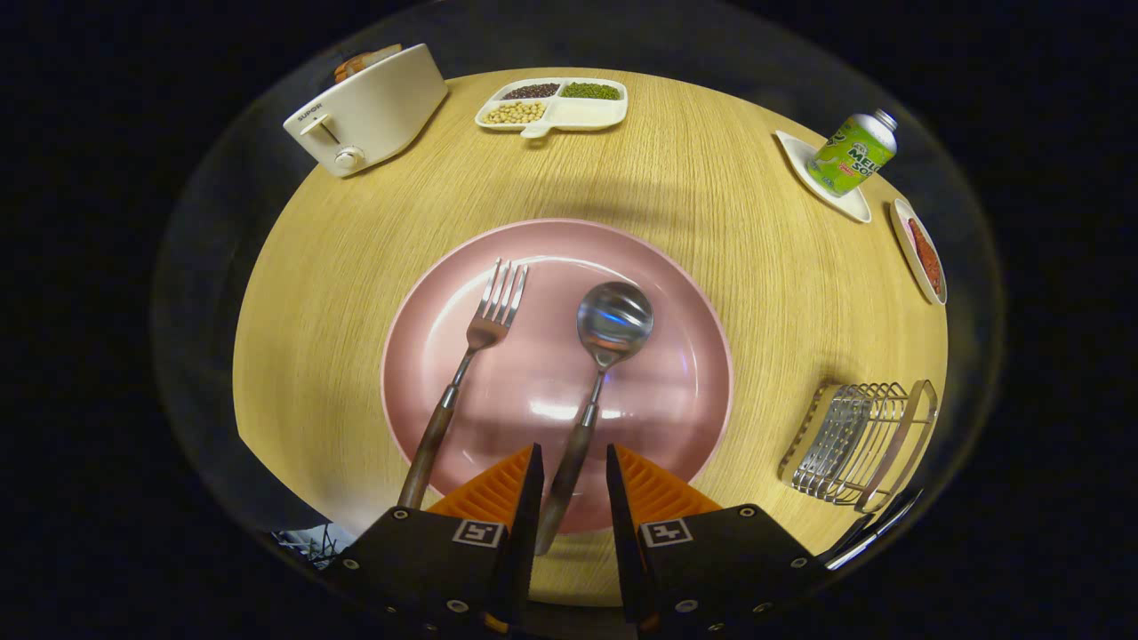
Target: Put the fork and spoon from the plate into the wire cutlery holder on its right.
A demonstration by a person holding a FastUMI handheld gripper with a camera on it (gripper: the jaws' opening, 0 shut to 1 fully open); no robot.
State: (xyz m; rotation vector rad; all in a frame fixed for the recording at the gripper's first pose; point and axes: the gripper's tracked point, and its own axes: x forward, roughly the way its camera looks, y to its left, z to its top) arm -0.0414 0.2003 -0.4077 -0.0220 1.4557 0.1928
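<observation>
Centrally, a pink plate (676, 356) rests on a round wooden table (711, 178), carrying two pieces of cutlery side by side. The fork (462, 364) lies on the left half of the plate, tines pointing far, its dark handle running over the near-left rim. The spoon (597, 373) lies to its right, bowl facing up near the plate's middle, its dark handle angled toward the near rim.

The gripper (573, 498) sits low over the near edge of the plate, its fingers (524, 498) spread apart. The spoon's handle passes through the gap between them; the left finger lies close beside the handle, the right finger stands clear of it, and no pinch is evident. The fork handle lies just outside the left finger.

The wire cutlery holder (858, 444) stands on the table to the right of the plate, near the table's right edge and apart from the plate.

At the far side of the table: a white toaster (369, 111) at far left, a divided white tray (556, 107) holding beans and grains at far centre, and a green drink can (853, 153) tilted on a small white dish (800, 160) at far right. A second small dish (925, 253) with red contents lies just nearer than the can, along the right edge.
</observation>
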